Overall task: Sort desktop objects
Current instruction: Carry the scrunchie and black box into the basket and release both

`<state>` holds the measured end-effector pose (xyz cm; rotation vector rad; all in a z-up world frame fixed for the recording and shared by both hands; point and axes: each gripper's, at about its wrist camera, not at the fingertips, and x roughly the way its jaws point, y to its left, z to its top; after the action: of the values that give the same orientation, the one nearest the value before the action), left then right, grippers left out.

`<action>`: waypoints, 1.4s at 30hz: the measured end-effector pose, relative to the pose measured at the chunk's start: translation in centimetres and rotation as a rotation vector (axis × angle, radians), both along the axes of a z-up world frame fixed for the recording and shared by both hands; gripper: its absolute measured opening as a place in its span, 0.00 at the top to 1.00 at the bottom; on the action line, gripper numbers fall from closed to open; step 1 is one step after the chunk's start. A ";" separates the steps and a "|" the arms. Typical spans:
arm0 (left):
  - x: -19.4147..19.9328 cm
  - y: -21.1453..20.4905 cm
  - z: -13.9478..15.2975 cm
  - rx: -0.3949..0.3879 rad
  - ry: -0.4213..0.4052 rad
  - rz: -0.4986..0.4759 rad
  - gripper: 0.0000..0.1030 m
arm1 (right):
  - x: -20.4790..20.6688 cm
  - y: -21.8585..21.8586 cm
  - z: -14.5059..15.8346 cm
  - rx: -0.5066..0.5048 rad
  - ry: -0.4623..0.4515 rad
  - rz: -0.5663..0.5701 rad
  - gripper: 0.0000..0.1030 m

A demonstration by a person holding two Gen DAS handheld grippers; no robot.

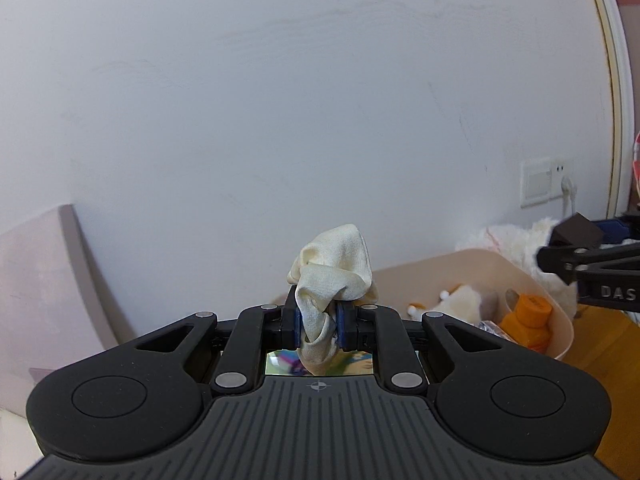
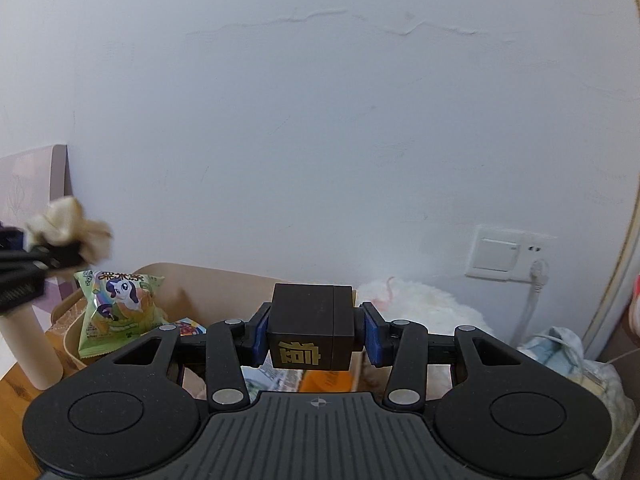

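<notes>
Gripping cream cloth point(image 1: 334, 280) at lower centre, bunched, long axis running upright, loose end poking toward upper frame; left gripper point(image 1: 319, 328) pinching tight on its middle, likely keeping it from unravelling. Clamping dark box point(image 2: 311, 328) at lower centre, gold character facing camera, long axis lying across frame; right gripper point(image 2: 316, 334) squeezing its side faces. Holding both above beige basket point(image 1: 532, 280) at lower right, probably sorting into it.

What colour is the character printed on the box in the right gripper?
Gold, on a black box; clearest in the right wrist view.
</notes>
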<state>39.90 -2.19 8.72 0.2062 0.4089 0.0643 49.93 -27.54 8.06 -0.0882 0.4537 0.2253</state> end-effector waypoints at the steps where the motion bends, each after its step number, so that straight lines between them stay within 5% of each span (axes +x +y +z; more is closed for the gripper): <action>1: 0.6 -0.4 -0.4 0.003 0.003 0.001 0.85 | 0.4 0.3 -0.3 0.003 0.009 0.003 0.59; 14: 7.4 -1.5 -5.8 -0.042 0.162 0.071 0.84 | 5.4 3.3 -5.3 -0.028 0.111 0.016 0.59; 21: 8.7 -1.2 -7.0 -0.030 0.178 0.093 0.83 | 6.3 4.6 -6.6 -0.086 0.117 0.020 0.60; 26: 8.1 -1.2 -6.8 -0.044 0.151 0.060 0.36 | 5.9 4.1 -6.6 -0.087 0.108 0.007 0.41; 29: 7.7 -0.7 -6.5 -0.067 0.143 0.048 0.30 | 5.4 3.4 -6.3 -0.062 0.106 -0.002 0.33; 34: 6.3 -0.5 -6.3 -0.045 0.116 0.065 0.18 | 4.7 2.0 -5.4 0.005 0.087 -0.031 0.00; 42: 4.9 -0.4 -5.9 -0.045 0.104 0.085 0.17 | 2.0 2.1 -3.7 -0.012 0.069 -0.030 0.00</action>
<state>44.80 -2.62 2.82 0.1479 0.5223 0.1283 51.96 -25.44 4.34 -0.0859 0.5250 0.1969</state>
